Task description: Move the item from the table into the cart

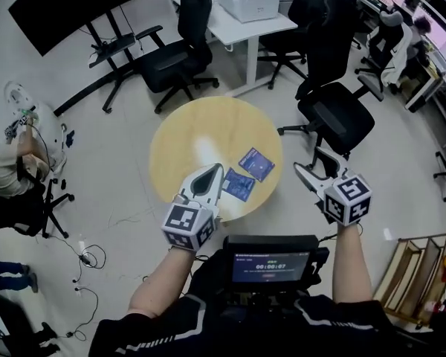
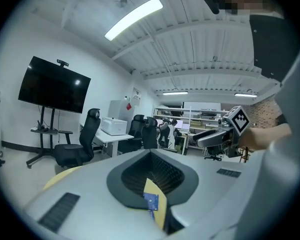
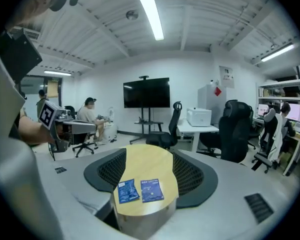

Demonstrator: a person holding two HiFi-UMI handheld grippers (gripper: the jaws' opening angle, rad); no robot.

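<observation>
Table: we look down on a round yellow table (image 1: 180, 136).
Packets: two blue packets (image 1: 256, 163) lie flat, side by side, near the table's 5 o'clock edge.
Left gripper (image 1: 212, 171): our jaws are pressed together at the tips and pinch nothing; it is at the table's 6 o'clock edge, beside the nearer packet.
Right gripper (image 1: 311, 166): our jaws are spread and empty; it is off the table, past 4 o'clock.

left gripper (image 1: 212, 168) jaws together, right gripper (image 1: 306, 159) jaws apart
</observation>
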